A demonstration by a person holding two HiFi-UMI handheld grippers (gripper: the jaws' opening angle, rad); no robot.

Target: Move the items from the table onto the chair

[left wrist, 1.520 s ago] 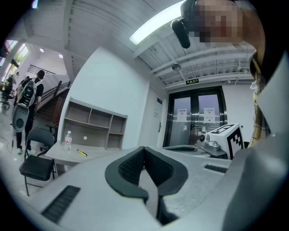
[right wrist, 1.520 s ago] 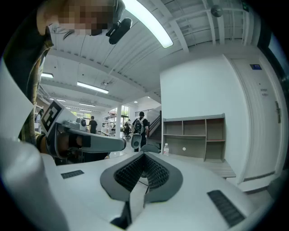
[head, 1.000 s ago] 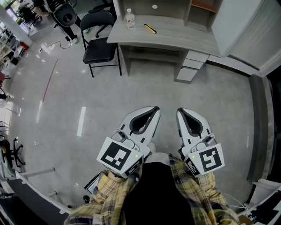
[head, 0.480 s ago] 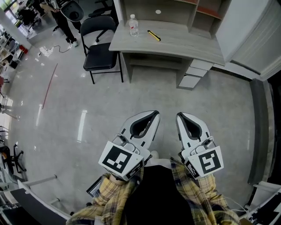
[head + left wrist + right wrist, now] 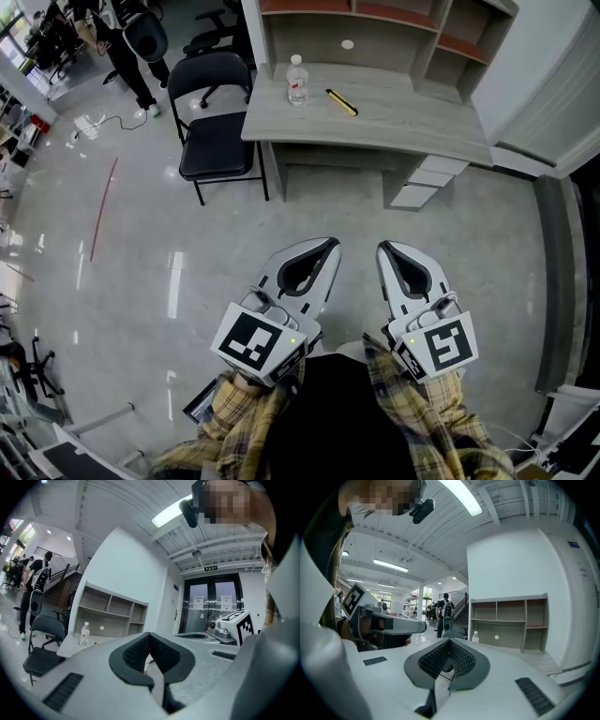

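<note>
Up ahead, the water bottle (image 5: 297, 80) stands upright on the desk (image 5: 412, 127), near its left end, its long axis vertical and its cap on top. Just to its right lies the yellow utility knife (image 5: 342, 102), flat on the desktop. In the head view its long axis runs on a diagonal from upper left to lower right, with the far end nearer the bottle. Bottle and knife are near each other but apart. Further back, a small white disc (image 5: 348, 44) lies by the foot of the shelf unit (image 5: 394, 14) that sits on the desk. A drawer unit (image 5: 422, 183) sits under the desk's right side.

A black folding chair (image 5: 216, 150) stands on the floor just left of the desk, its seat bare. A person stands behind it at the far left.

Well short of the desk, the left gripper (image 5: 330, 243) and right gripper (image 5: 387, 247) are held side by side over the grey floor, both pointing toward the desk. The jaws of each are clenched together with nothing between them, as the left gripper view (image 5: 149, 633) and right gripper view (image 5: 450, 640) show.
</note>
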